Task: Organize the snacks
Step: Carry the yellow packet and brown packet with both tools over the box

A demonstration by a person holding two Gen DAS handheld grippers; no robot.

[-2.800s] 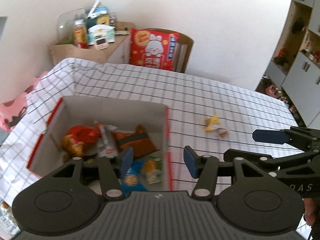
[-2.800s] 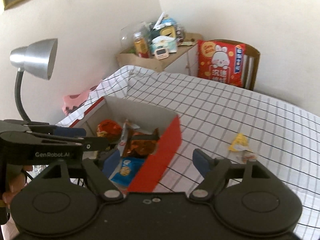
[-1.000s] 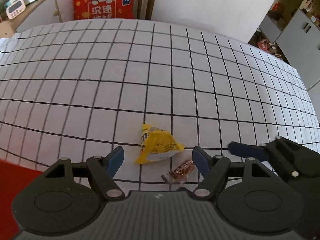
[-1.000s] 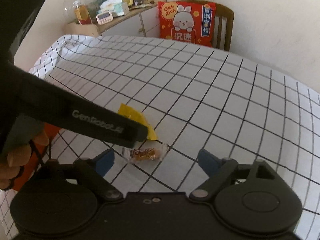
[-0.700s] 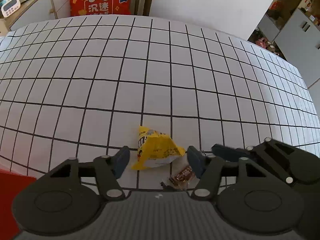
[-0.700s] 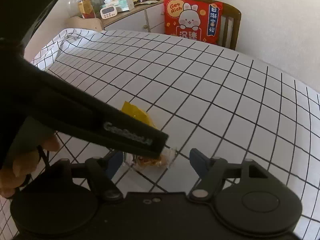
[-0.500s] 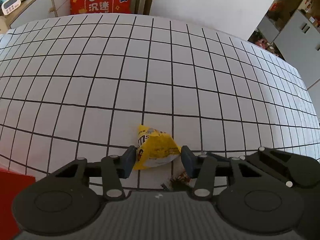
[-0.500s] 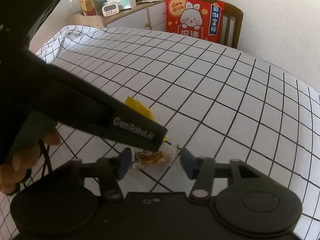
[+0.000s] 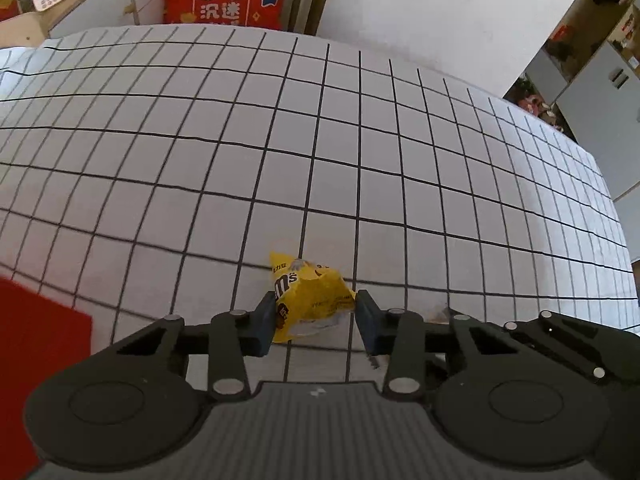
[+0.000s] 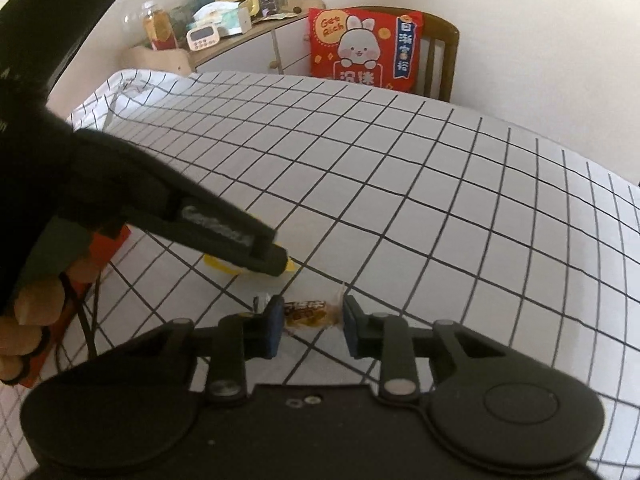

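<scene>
- Blue pads on the left gripper (image 9: 315, 320) were closing on a yellow candy bag (image 9: 310, 298); both fingers touched its sides.
- The right gripper (image 10: 312, 326) was closing too, with a small wrapped candy (image 10: 310, 313) between its fingers, one pad touching it and the other just beside the wrapper.
- Both snacks lay close together on the worktop (image 9: 400, 160), which had a white cloth with black squares.
- A red box corner (image 9: 36, 340) showed at the left edge.
- A red rabbit cushion (image 10: 366, 48) leaned on a chair (image 10: 440, 44) behind the worktop.
</scene>
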